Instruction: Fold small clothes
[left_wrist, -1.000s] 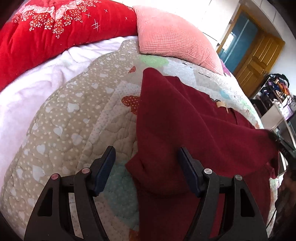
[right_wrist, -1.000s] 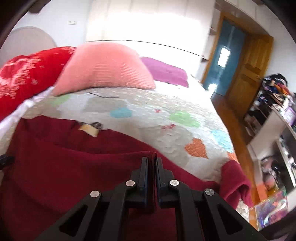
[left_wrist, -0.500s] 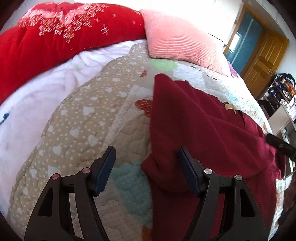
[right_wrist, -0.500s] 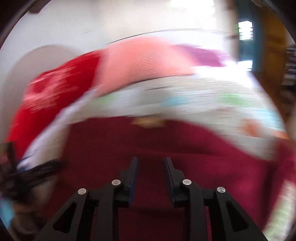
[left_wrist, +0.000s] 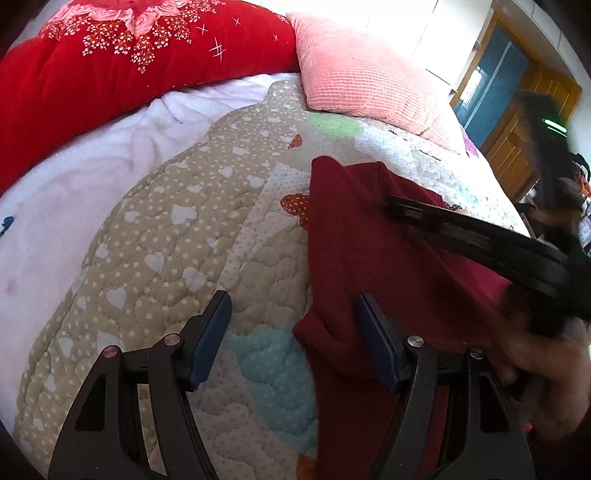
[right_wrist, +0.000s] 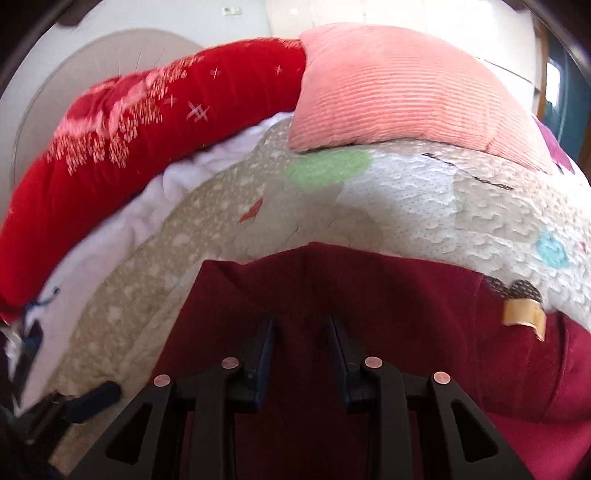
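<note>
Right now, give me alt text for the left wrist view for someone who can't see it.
A dark red garment lies on a heart-patterned quilt; the open left gripper straddles its edge. The right gripper reaches over it; red bolster and pink pillow behind.

A dark red garment (left_wrist: 373, 258) lies partly folded on the patchwork quilt (left_wrist: 192, 236), tan label showing.

Home bedrm, bed w/ patchwork quilt (left_wrist: 207, 236), pink pillow (right_wrist: 399, 88), red duvet (left_wrist: 110, 62), wood door (left_wrist: 517, 147)
</note>
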